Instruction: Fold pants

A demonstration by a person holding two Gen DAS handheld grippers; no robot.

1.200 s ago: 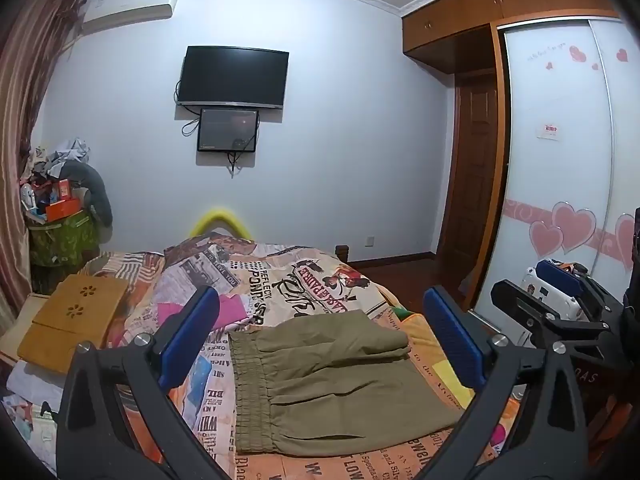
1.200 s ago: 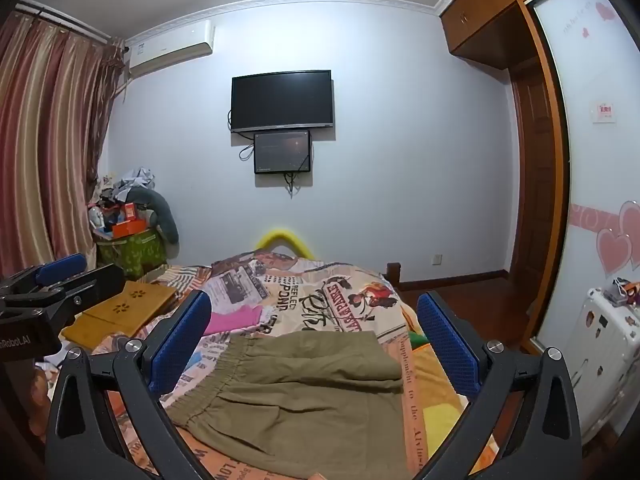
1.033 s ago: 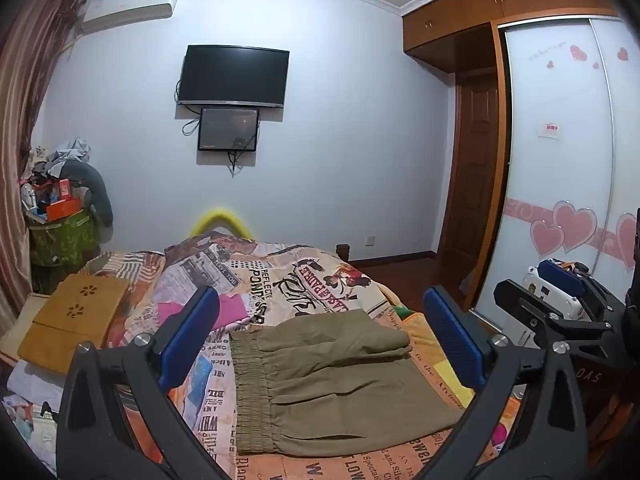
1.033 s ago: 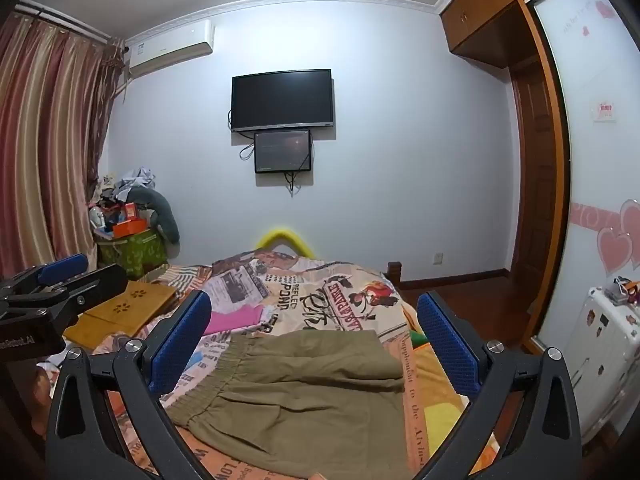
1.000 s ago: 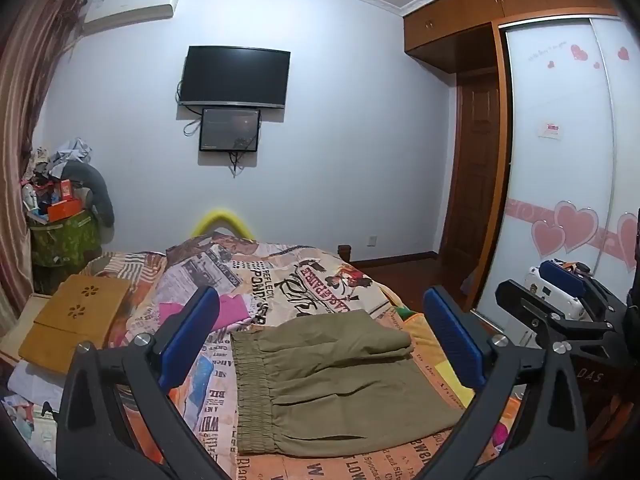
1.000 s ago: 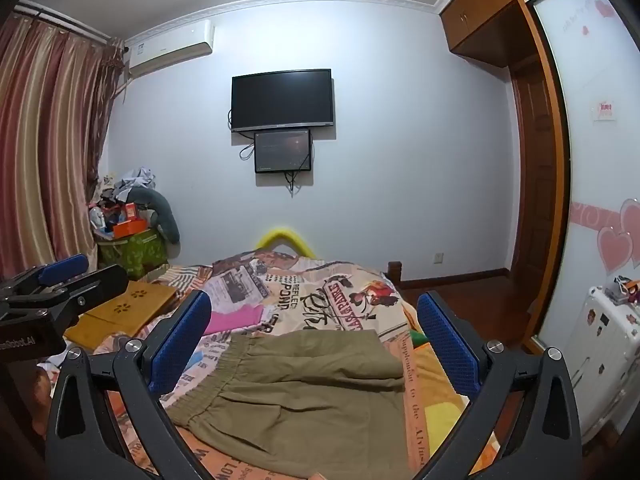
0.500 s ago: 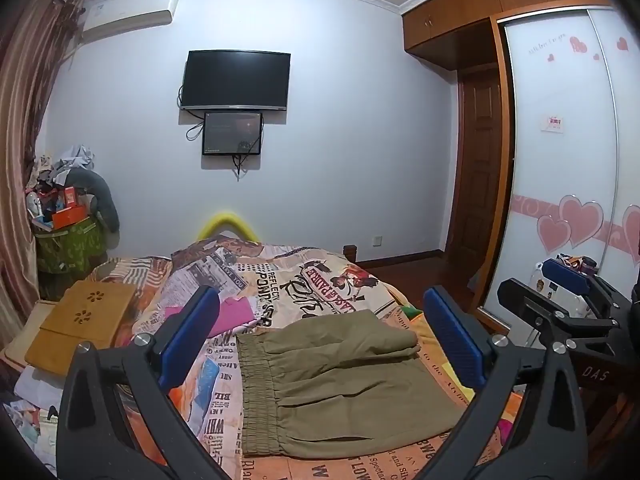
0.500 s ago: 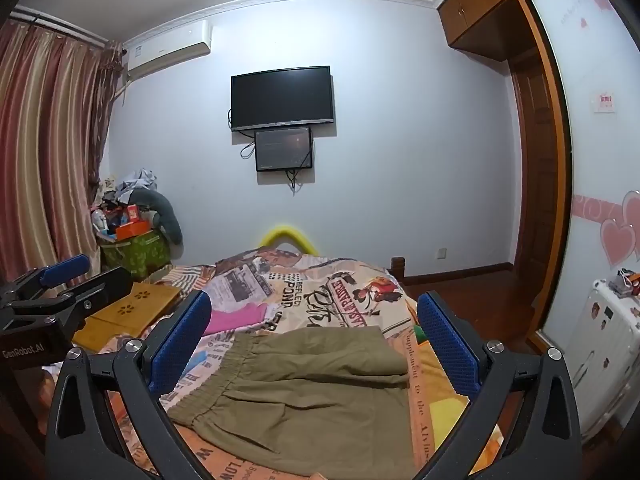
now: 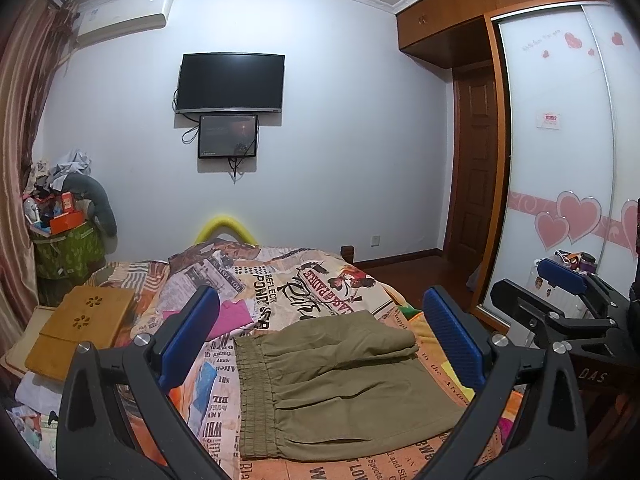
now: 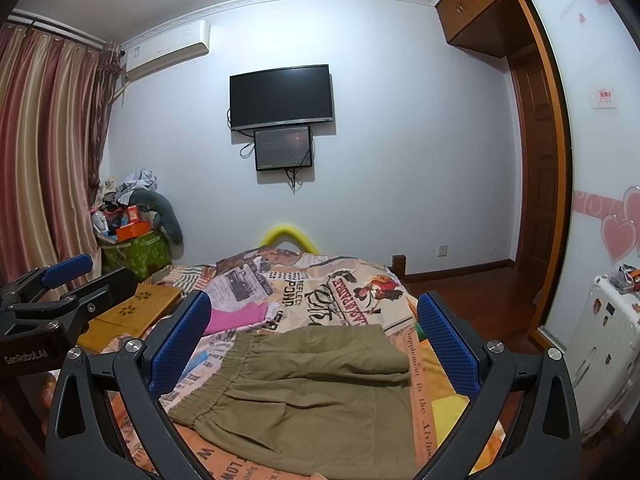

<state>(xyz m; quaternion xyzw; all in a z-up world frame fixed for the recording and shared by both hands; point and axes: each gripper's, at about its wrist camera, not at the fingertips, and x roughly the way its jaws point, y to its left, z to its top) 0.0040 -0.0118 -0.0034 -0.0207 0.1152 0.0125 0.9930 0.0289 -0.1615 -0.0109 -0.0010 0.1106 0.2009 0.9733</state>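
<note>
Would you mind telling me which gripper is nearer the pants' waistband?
Left. The left gripper hangs open almost straight above the waistband of the pants; the right gripper, also open, sits off toward the leg end.

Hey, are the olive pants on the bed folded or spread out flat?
Folded: the pants form a compact block, one layer doubled over along the far edge.
</note>
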